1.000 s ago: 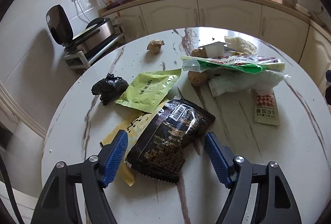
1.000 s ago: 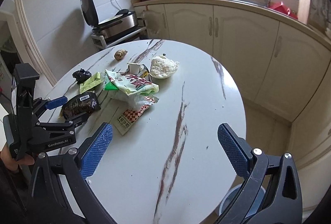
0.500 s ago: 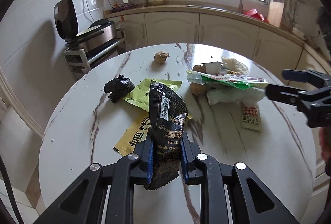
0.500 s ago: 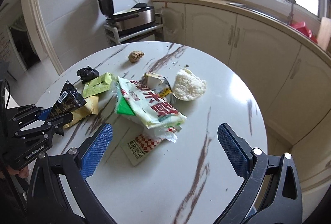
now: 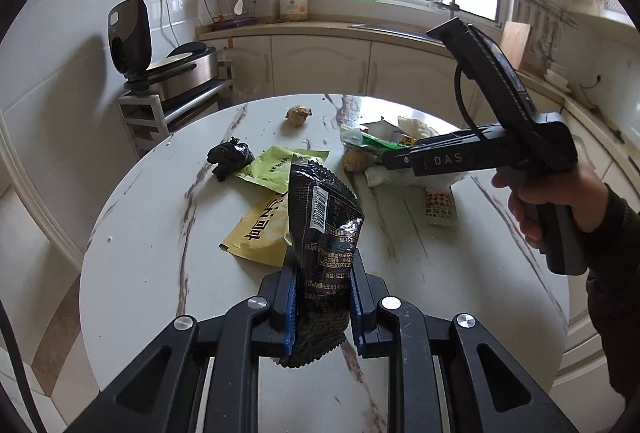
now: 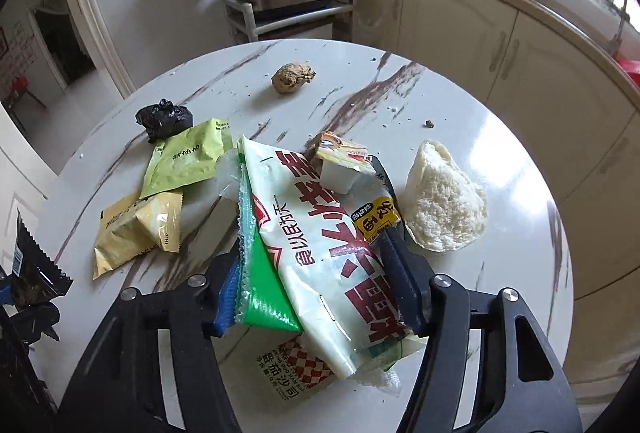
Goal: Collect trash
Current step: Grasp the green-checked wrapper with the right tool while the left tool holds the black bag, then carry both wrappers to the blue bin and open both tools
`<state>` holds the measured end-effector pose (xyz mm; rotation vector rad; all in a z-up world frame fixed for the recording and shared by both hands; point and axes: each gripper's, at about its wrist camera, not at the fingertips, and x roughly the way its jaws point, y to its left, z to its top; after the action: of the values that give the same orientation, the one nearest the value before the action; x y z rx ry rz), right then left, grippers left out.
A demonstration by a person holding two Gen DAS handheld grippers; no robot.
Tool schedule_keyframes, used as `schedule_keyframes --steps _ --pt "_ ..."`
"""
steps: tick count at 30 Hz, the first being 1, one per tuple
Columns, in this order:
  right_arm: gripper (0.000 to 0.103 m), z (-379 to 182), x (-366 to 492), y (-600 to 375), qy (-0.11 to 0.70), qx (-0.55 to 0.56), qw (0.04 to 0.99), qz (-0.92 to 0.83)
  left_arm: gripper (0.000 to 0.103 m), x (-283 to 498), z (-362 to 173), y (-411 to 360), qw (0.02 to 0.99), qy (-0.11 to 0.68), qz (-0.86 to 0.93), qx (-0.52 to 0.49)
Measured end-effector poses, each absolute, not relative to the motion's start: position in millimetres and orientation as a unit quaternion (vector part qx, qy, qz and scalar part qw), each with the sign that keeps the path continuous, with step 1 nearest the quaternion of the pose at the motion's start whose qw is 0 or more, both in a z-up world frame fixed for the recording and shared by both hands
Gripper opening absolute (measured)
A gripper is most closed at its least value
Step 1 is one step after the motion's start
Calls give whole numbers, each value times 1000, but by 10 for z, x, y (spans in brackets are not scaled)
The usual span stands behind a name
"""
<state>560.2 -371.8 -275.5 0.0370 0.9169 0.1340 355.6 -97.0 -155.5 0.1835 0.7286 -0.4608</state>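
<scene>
Black wrapper (image 5: pixel 322 257) lifted, right gripper (image 6: pixel 316 297) advanced around green-white bag (image 6: pixel 320 249)

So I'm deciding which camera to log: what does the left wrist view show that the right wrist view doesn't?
Left wrist only: the person's hand holding the right hand-held gripper. Right wrist only: that gripper closing around the white-and-green bag, and the whole bread chunk. Both: the left hand-held gripper clamping the black wrapper, and the black crumpled bag.

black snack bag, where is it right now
The black snack bag is off the table, pinched upright between the left gripper's fingers. In the left wrist view it hangs in front of the yellow wrapper and green packet.
</scene>
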Motion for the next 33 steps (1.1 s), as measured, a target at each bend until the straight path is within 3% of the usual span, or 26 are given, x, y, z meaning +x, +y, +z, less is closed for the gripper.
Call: schedule_keyframes --steps 2,4,8,20,26,33 --pt "23 -2683 5530 -3761 433 35 897 82 18 3509 -1504 -957 905 353 -221 85" --pt "14 -2646 5513 -3766 435 37 896 83 18 3478 -1485 -956 905 354 -223 81" --pt "12 -2624 5448 -3853 432 52 897 74 18 3367 -1438 -983 904 355 -225 76" --pt "11 -1905 4278 -4244 311 121 938 92 18 2836 -1097 -1376 904 328 -261 80" --pt "12 -1852 3354 -4847 267 163 949 37 18 2478 -1085 -2061 887 322 -314 107" --pt "12 -2323 2471 -5675 273 210 935 -87 18 2102 -1344 -3267 835 341 -407 145"
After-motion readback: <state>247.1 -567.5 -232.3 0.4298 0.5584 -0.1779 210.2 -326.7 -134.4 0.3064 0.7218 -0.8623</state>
